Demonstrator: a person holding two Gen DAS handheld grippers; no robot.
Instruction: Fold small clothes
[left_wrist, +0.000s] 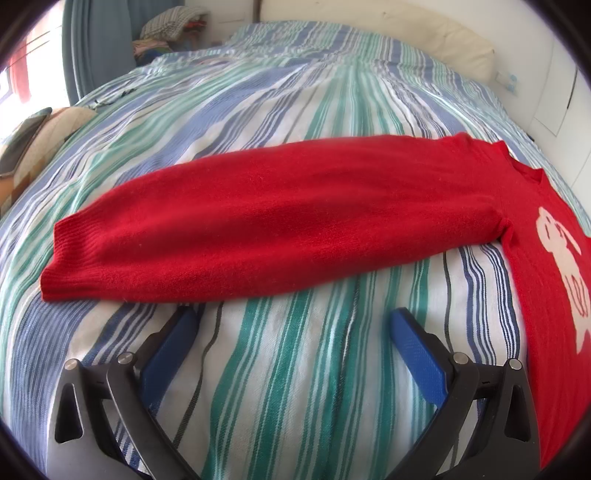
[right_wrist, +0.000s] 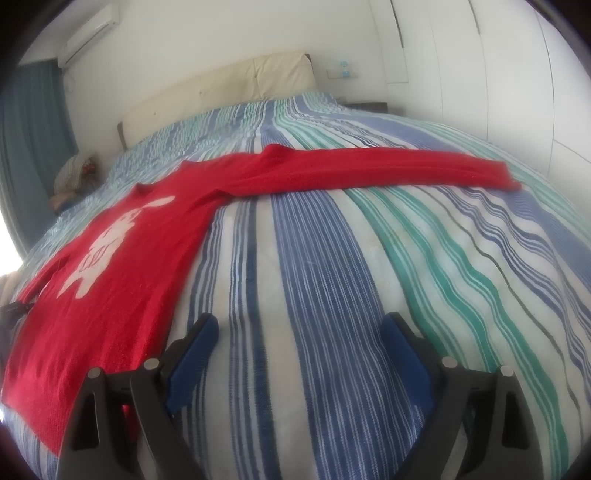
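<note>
Flat on striped bed cover (left_wrist: 295, 369): red knitted sweater with white animal motif (left_wrist: 280, 218), sleeve stretched across frame centre. Soft, light, limp; likely best pinched at ribbed cuff (left_wrist: 59, 258), lower left. Left tool (left_wrist: 291, 328) and right tool (right_wrist: 299, 332) wide open, empty. Clothes pile (left_wrist: 170, 26) upper left; nothing obstructing.

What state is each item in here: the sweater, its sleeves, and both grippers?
Red sweater: spread flat on the striped bedspread, front up, unfolded.
Left sleeve: stretched straight out, flat.
Right sleeve: stretched straight out, flat.
Left gripper: open, empty.
Right gripper: open, empty.
</note>
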